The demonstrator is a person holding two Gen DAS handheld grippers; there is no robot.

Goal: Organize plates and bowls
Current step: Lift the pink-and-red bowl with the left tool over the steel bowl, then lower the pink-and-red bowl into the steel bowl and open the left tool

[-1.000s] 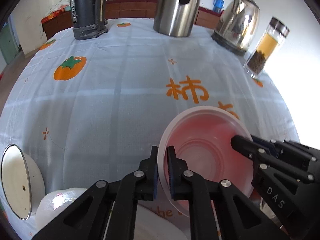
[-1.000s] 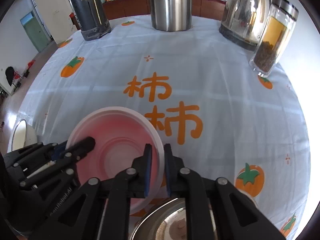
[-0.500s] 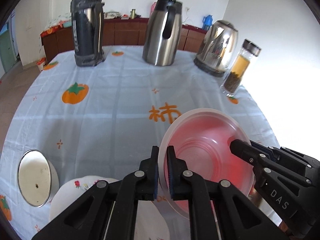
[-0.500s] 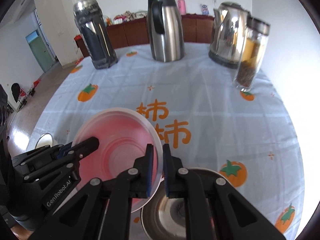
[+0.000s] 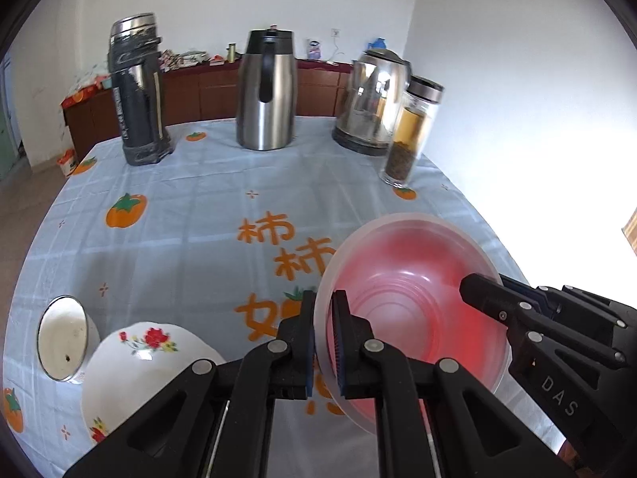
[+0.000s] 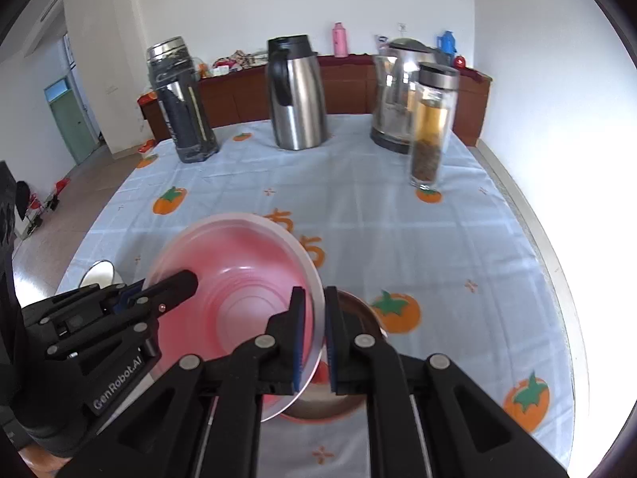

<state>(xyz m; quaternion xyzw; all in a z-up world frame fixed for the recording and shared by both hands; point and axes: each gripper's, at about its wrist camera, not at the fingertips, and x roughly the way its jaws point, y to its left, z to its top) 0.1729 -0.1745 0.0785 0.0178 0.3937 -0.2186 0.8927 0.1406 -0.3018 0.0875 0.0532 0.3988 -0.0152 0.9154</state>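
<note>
The left wrist view alone shows a white ceramic bowl with red flower print [image 5: 147, 362] lying low to the left of the left claw [image 5: 324, 338], and beside it a white enamel cup tipped on its side [image 5: 65, 338]. The right wrist view alone shows a shallow round steel dish [image 6: 358, 358] resting on the cloth just under and right of the right claw [image 6: 314, 334], plus a doorway and floor far off to the left.

Both claws are pinched nearly closed on the rim of one translucent pink plastic bowl [image 5: 410, 302], each on an opposite side, one finger inside the bowl and one outside. The bowl hangs between them, above the pale blue tablecloth printed with orange persimmons [image 5: 191, 231], tilted so its open side faces the cameras.

Both claws point forward and slanting down over the table. In each view the other claw reaches in from the side, gripping the far rim.

Well ahead of the claws stand a dark thermos [image 5: 137, 95], a steel jug with black handle [image 5: 266, 91], a shiny steel kettle [image 5: 374, 99] and a glass tea jar [image 5: 410, 131].
</note>
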